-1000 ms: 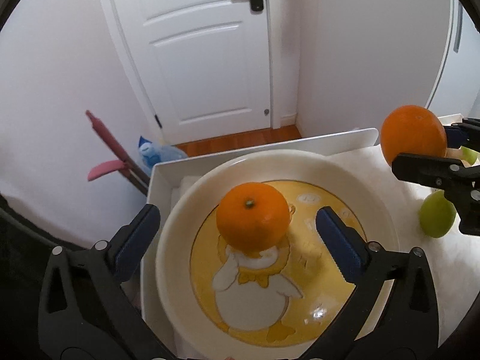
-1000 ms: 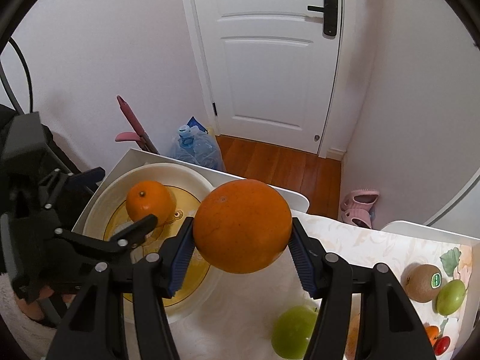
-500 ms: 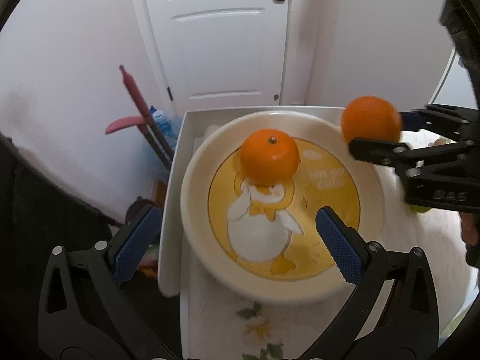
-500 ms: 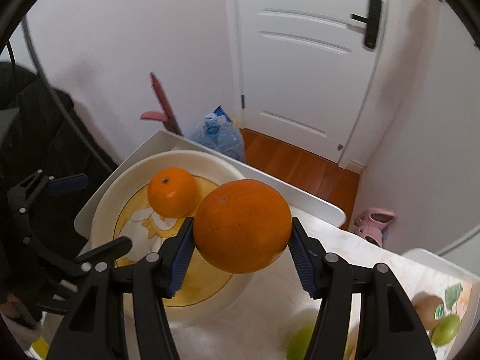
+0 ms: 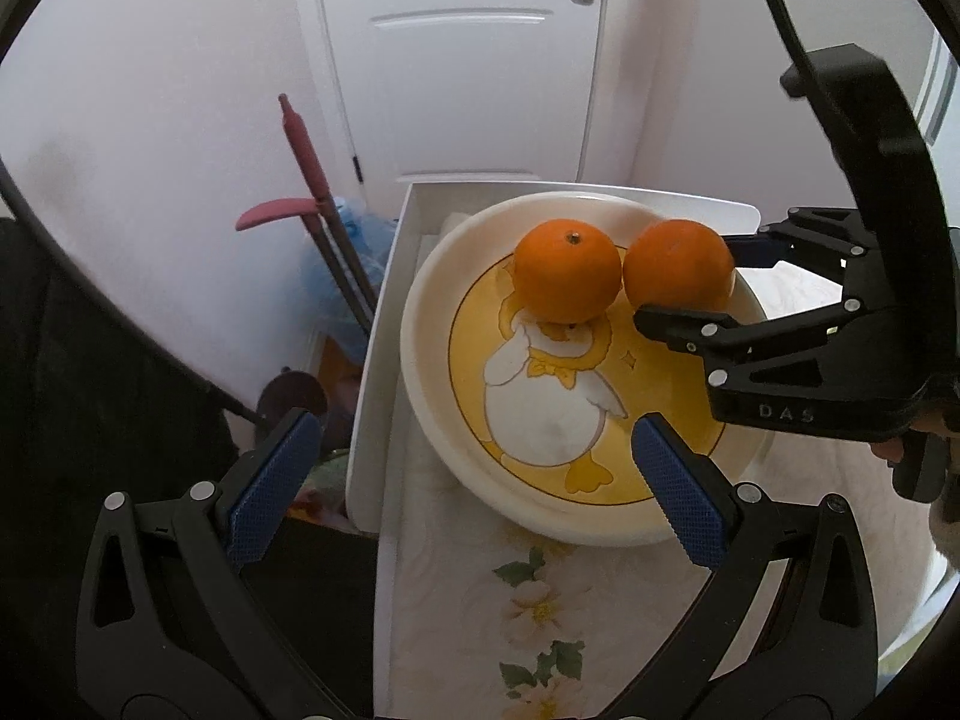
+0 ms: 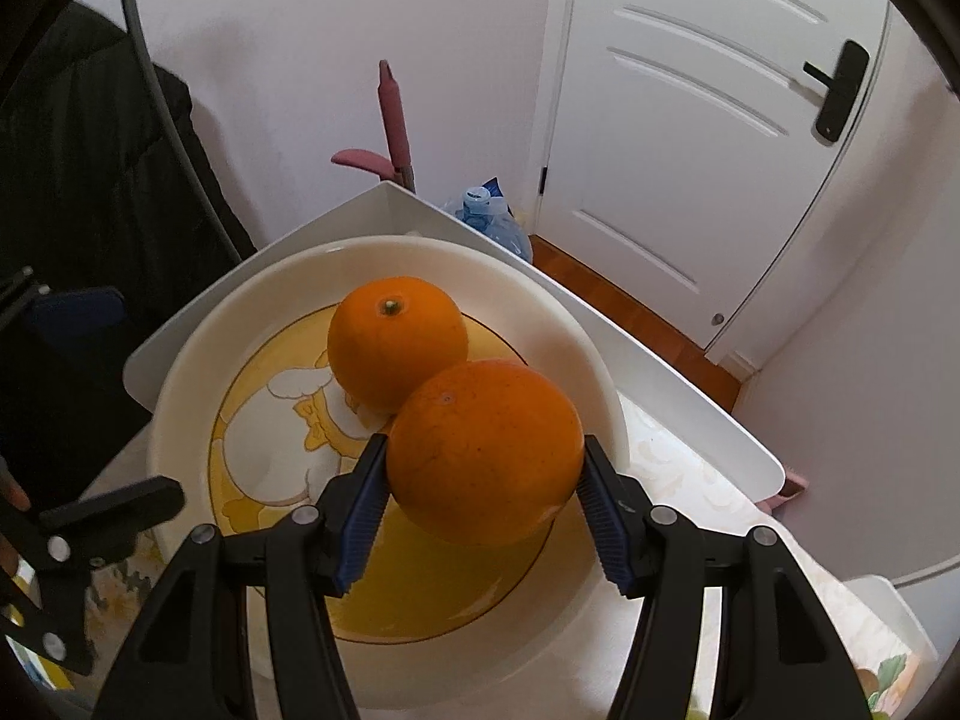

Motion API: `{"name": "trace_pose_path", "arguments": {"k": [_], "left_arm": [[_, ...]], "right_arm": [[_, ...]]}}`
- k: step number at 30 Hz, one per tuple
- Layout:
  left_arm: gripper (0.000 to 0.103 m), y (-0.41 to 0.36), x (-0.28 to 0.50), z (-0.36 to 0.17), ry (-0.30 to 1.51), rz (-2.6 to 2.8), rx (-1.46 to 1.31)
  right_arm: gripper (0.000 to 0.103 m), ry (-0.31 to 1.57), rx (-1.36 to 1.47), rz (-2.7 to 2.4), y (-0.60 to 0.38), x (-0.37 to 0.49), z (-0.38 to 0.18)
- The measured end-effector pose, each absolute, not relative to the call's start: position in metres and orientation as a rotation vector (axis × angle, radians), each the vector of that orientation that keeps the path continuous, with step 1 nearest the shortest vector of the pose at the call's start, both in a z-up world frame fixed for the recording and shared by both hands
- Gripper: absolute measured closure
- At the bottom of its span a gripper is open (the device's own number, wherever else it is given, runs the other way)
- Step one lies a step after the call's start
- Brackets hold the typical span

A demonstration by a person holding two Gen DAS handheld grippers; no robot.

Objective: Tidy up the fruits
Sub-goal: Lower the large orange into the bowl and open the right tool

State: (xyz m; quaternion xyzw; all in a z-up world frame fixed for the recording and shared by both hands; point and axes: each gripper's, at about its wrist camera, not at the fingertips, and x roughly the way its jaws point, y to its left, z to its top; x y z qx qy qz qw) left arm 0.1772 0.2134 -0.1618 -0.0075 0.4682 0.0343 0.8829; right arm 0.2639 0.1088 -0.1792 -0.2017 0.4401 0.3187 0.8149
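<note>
The held orange [image 6: 485,455], round with a finely pitted, slightly glossy rind and a small navel dimple near its top, sits clamped between the ribbed blue pads [image 6: 362,513] of the right gripper [image 6: 485,504], over the right-hand part of the plate [image 6: 180,360]; its underside is hidden, so whether it touches the plate cannot be told. Just beside it, touching or nearly so, a second orange [image 6: 397,341] rests on the plate with its pale stem button facing up, its skin smoother and brighter. The plate is a wide, shallow ceramic dish, cream at the rim, with a yellow centre and a white cartoon duck [image 5: 543,402] wearing a yellow bow; the oranges cover the duck's head. In the left wrist view the left gripper [image 5: 480,480] hangs with its jaws wide apart and nothing between them, its textured blue pads [image 5: 273,483] framing the plate's near edge. The plate stands in the corner of a white tray [image 5: 384,300] with low smooth walls, on a bench covered by a pale floral cloth [image 5: 528,612]. Beyond the tray stand a white panelled door [image 6: 690,120] with a black handle, a pink mop handle [image 5: 300,144], and a blue bottle [image 6: 492,216] partly hidden by the tray wall. Dark fabric at the left is too dim to make out.
</note>
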Motion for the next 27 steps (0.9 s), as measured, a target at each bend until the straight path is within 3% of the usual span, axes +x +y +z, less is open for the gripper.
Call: {"name": "trace_pose_path", "arguments": {"k": [6,7,8,9,10,27], "left_arm": [[0.000,0.214,0.176,-0.161,0.975,0.067,-0.013],[0.000,0.214,0.176,-0.161,0.975,0.067,-0.012],[0.000,0.215,0.175,-0.160,0.975,0.066,-0.011],[0.000,0.215,0.174,-0.160,0.976,0.066,-0.010],[0.000,0.215,0.174,-0.160,0.976,0.067,-0.009],[0.000,0.211,0.148,-0.121,0.917,0.069,-0.008]], "right_arm": [[0.045,0.935,-0.481,0.676,0.113,0.260,-0.184],[0.037,0.915,-0.465,0.673,0.110,0.259,-0.181],[0.016,0.908,-0.454,0.676,0.110,0.259,-0.179],[0.005,0.903,-0.442,0.682,0.108,0.259,-0.176],[0.000,0.900,-0.434,0.685,0.107,0.258,-0.174],[0.000,0.893,-0.355,0.610,0.087,0.224,-0.132]]}}
